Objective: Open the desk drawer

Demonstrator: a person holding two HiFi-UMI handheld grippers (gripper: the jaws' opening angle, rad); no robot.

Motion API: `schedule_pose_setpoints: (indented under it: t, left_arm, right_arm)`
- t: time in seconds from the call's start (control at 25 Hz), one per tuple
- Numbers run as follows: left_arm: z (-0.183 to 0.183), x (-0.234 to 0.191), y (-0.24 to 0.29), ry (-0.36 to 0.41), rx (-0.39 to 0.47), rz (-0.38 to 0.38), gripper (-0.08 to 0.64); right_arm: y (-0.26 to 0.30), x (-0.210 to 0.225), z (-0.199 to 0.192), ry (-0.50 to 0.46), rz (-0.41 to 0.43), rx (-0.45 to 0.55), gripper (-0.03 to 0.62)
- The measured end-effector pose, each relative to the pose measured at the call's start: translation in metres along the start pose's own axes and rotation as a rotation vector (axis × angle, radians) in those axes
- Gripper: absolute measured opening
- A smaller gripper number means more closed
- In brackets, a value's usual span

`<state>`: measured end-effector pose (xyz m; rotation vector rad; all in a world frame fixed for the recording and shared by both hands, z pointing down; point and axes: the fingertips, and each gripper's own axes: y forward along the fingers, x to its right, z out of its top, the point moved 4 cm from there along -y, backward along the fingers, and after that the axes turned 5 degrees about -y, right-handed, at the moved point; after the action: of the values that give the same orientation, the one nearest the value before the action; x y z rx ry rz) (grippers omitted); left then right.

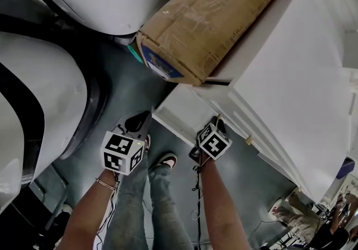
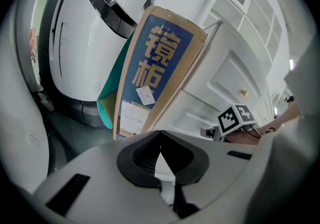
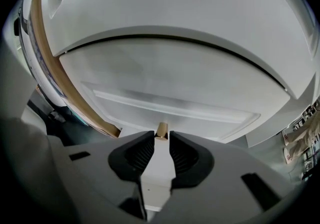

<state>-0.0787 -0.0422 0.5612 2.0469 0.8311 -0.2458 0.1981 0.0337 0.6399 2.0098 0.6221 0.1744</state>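
The white drawer front (image 3: 170, 77) fills the right gripper view, with a small brass knob (image 3: 161, 130) at its lower middle. My right gripper (image 3: 161, 138) has the knob between its fingertips, and both tips touch its sides. In the head view the right gripper (image 1: 217, 127) points down at the white desk (image 1: 291, 75), at the lower drawer (image 1: 182, 113). My left gripper (image 1: 140, 123) hangs to its left over the floor. Its jaws (image 2: 160, 150) are shut with nothing in them.
A long cardboard box (image 1: 207, 19) with a blue label (image 2: 157, 62) leans against the desk's left side. Large white rounded machines (image 1: 33, 103) stand at the left. Another knob (image 1: 249, 140) shows further along the desk. My legs and shoes (image 1: 166, 160) are below.
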Motion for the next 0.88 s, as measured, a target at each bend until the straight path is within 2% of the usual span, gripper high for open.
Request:
schedule_pose_setpoints:
  t: [0.88]
  left_arm:
    - [-0.01,-0.001,-0.006,-0.014,0.003,0.004,0.017]
  right_arm:
    - [0.005,-0.001,0.001,-0.034,0.027,0.005,0.083]
